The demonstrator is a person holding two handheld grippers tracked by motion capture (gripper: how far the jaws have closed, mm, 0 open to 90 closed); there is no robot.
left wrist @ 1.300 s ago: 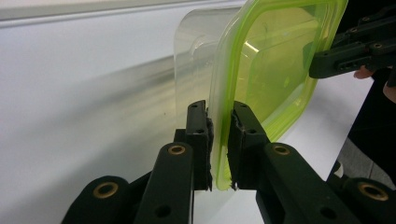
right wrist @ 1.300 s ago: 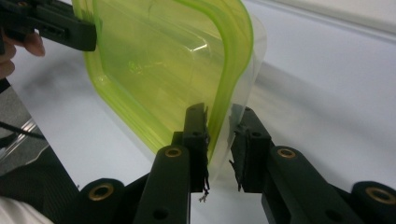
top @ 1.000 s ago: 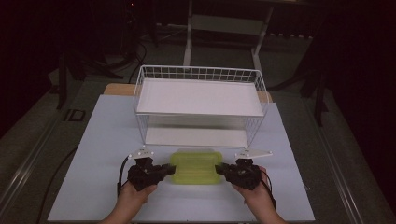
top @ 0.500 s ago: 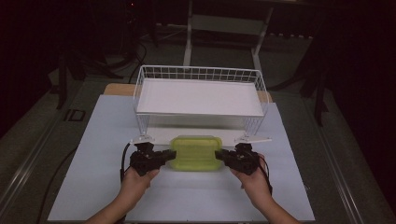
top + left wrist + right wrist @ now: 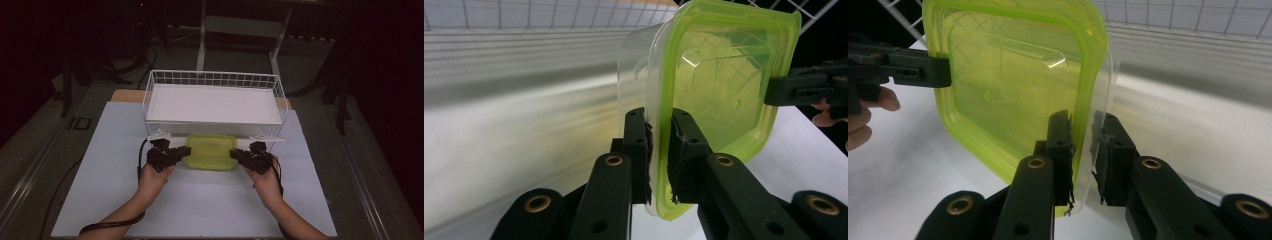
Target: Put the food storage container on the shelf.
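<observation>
The green box lies flat, long side left to right, by the basket. The left gripper and right gripper each pinch an end.

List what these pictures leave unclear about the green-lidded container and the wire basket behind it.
- Container contents: high view too small and dim; in both gripper views the tinted lid shows only reflections.
- Whether the container touches the table: the high view cannot settle it.
- Basket near lower edge: hidden by the container and both tongs, left and right.
- Right tongs' grip: a gap shows beside the rim in the right gripper view.
</observation>
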